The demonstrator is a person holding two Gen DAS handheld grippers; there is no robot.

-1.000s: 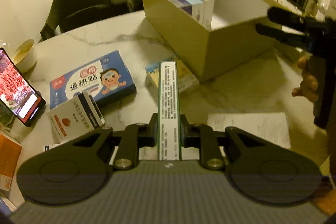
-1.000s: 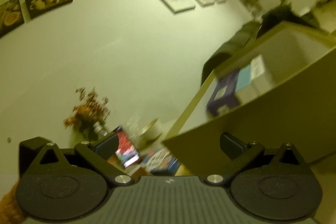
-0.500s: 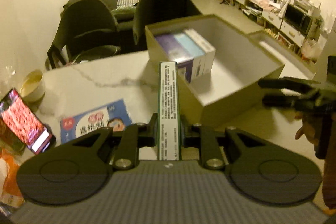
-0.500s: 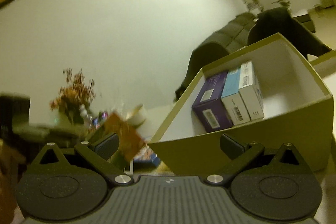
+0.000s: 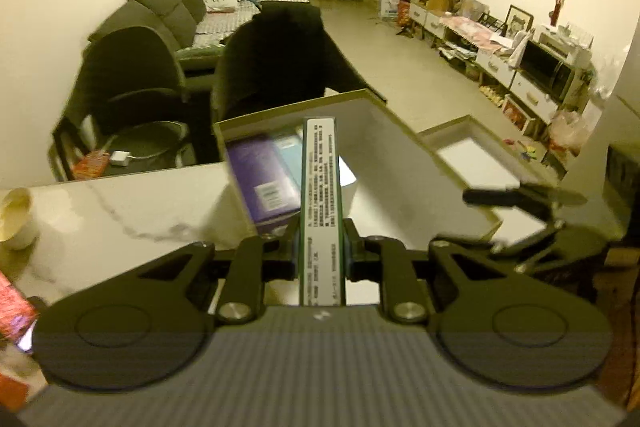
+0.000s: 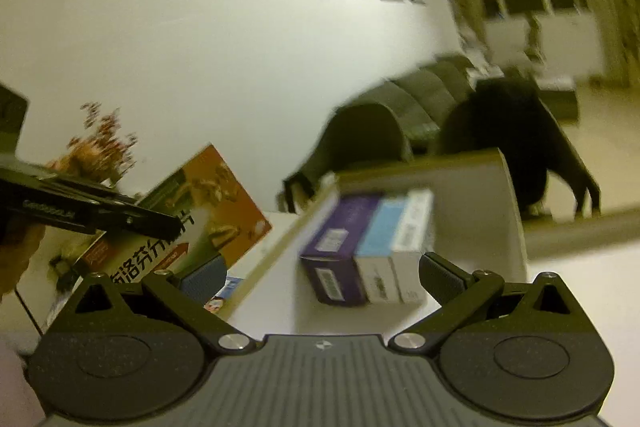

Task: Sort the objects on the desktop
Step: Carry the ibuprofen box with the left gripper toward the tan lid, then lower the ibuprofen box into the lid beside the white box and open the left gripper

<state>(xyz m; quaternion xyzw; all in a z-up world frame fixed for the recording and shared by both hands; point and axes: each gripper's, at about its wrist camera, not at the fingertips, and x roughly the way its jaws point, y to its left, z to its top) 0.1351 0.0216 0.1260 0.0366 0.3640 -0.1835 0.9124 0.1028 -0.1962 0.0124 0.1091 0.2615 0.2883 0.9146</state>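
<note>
An open carton (image 5: 404, 147) sits on the marble tabletop (image 5: 120, 203), three boxes (image 6: 368, 247) standing inside. The left gripper (image 5: 320, 255) clamps a thin box (image 5: 320, 195) above it; best lowered edgewise beside them. The right gripper (image 6: 320, 275) gapes empty.

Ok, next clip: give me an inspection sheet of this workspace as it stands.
Surface: white marble-look table, partly bare.
Job's things: open cardboard box with three upright cartons; flat carton held edge-up over it.
Clutter: bowl, phone, orange pack at the left edge.
Grippers: left hand-held gripper shut on the flat carton; right hand-held gripper open, empty.
Cables: white charger on a chair seat.
Surroundings: chairs, sofa, shelving, wall pictures.
</note>
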